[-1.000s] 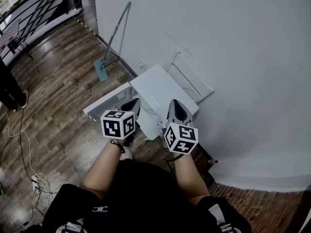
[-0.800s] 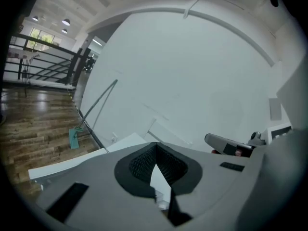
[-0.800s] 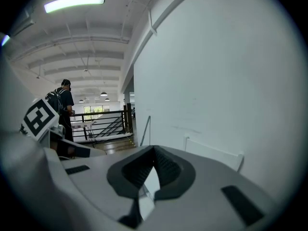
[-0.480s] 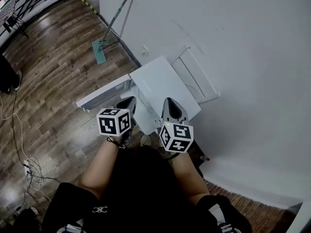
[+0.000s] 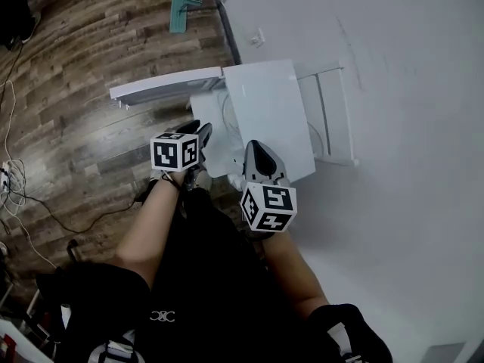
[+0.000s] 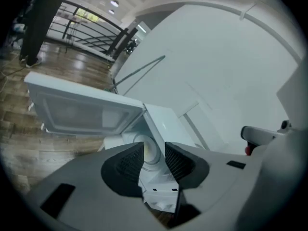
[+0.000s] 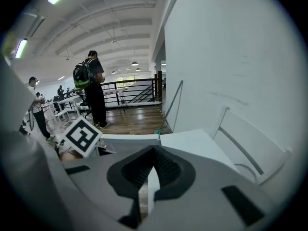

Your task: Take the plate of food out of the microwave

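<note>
The white microwave stands low against the wall, its door swung wide open to the left. In the left gripper view a white plate with something pale on it sits inside the cavity, seen through the gap of the jaws. My left gripper is in front of the opening; its jaws are opening with nothing pressed between them. My right gripper hovers over the microwave's front right edge, its jaws closed tip to tip and empty.
A white rack leans on the wall behind the microwave. A mop stands further along the wall. Cables lie on the wood floor at the left. People stand by a railing far off.
The head view has swung, so the microwave and its open door sit higher in frame. Both grippers stay in front of the microwave, the left one closer to the opening.
</note>
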{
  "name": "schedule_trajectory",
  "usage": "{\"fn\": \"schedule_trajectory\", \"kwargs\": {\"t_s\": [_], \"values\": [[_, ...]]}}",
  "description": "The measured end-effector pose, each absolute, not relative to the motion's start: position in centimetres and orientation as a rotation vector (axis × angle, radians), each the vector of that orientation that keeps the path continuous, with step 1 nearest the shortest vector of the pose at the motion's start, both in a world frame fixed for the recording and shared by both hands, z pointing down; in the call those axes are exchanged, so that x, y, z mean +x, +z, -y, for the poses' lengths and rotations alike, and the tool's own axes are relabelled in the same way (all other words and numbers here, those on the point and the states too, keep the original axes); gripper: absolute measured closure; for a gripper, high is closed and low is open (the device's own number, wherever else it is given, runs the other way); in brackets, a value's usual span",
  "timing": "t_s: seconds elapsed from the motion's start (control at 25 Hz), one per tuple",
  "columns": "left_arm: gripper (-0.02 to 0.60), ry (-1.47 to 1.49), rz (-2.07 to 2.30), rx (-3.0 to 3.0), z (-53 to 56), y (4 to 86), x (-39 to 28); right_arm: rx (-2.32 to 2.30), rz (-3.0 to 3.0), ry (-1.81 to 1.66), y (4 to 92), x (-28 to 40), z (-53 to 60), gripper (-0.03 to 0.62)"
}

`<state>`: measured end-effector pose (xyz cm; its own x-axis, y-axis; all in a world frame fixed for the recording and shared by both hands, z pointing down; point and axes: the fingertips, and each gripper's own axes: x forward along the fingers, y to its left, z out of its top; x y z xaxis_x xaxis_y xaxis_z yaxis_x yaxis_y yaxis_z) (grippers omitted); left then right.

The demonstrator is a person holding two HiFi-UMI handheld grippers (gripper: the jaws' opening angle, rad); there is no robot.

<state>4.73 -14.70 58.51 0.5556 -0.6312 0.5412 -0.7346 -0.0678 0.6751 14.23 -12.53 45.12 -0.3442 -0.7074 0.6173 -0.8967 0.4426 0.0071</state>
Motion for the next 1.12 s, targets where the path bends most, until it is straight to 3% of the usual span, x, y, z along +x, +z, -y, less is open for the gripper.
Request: {"fn": "schedule_trajectory", "kwargs": {"t_s": [0.4,0.68,1.12], "values": [[0.294,-0.046,1.064,1.573,18.7,73.1,10.3,1.048,2.103,0.395,53.2,15.8,11.7,0.582],[0.265,0.042,1.065,1.511,20.2,80.9,14.7,1.014,2.064,0.388,55.7,18.1,12.1,0.582],[0.236,0.230,1.073,1.485,22.4,85.8,17.1,1.040,2.019,0.406,56.9,21.9,12.4,0.582]]}}
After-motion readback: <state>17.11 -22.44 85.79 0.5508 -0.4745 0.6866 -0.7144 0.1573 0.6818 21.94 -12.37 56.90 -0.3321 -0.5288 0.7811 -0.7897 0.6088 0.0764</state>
